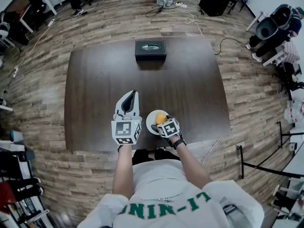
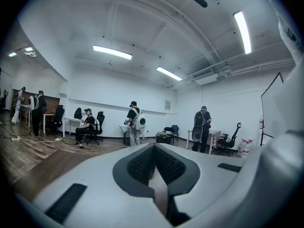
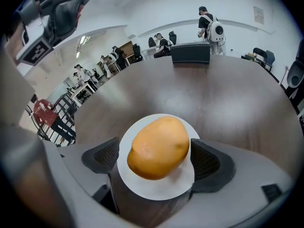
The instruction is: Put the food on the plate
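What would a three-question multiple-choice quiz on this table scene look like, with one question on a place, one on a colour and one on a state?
1. Where does the food lie?
A. on the white plate
B. on top of a box
C. on the floor

2. What colour is the box at the far edge of the table?
A. red
B. black
C. white

3. How do the jaws of the right gripper stand?
A. pressed together
B. apart, with the food between them
C. clamped on the box

Answers:
1 A: the right gripper view shows the orange-yellow food resting on the round plate.
2 B: the head view shows a dark, black box.
3 B: the right gripper view shows one pad on each side of the food, with a gap on the left.
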Demonstrator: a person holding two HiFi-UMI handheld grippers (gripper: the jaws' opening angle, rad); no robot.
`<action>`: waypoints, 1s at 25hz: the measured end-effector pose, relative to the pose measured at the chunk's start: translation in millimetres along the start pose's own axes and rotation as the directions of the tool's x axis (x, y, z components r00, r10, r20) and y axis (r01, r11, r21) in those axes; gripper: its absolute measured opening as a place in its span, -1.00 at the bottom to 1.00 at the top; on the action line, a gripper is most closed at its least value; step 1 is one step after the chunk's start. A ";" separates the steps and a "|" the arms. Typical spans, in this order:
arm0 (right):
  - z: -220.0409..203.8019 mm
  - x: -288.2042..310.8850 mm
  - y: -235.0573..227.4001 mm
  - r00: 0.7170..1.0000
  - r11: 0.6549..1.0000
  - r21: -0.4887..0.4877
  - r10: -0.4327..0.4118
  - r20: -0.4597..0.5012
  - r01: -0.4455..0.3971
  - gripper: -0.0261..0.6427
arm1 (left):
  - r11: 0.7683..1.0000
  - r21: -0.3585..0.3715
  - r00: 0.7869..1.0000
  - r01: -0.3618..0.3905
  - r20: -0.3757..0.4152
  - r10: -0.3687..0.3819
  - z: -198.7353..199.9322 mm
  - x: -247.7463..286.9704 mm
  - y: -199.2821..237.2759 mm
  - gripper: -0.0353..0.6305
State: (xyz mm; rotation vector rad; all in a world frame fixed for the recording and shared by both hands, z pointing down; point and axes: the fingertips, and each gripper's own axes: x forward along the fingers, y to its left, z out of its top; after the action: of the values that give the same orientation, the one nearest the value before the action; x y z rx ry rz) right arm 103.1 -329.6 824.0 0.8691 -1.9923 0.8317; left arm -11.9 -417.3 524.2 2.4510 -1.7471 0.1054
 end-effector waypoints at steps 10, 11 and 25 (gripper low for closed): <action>42.6 -17.5 -17.5 0.990 0.998 0.062 -0.021 0.138 0.013 0.49 | 1.000 0.000 0.999 0.028 -0.019 -0.028 -5.3 9.6 -1.0 -0.86; 50.1 -20.0 -17.6 0.986 0.998 0.064 -0.017 0.165 0.007 0.47 | 1.000 -0.009 0.999 0.029 -0.020 -0.030 -5.2 9.9 0.3 -0.86; 148.6 -98.7 -41.2 0.886 0.980 0.157 -0.178 0.428 0.121 -0.17 | 1.000 -0.019 1.000 0.016 -0.005 -0.016 8.8 18.2 15.9 -0.86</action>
State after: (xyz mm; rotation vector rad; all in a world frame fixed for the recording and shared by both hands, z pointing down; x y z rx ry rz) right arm 121.5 -441.7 680.4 1.3684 -2.2362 0.7223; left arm -21.1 -440.8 518.9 2.4493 -1.7177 0.0931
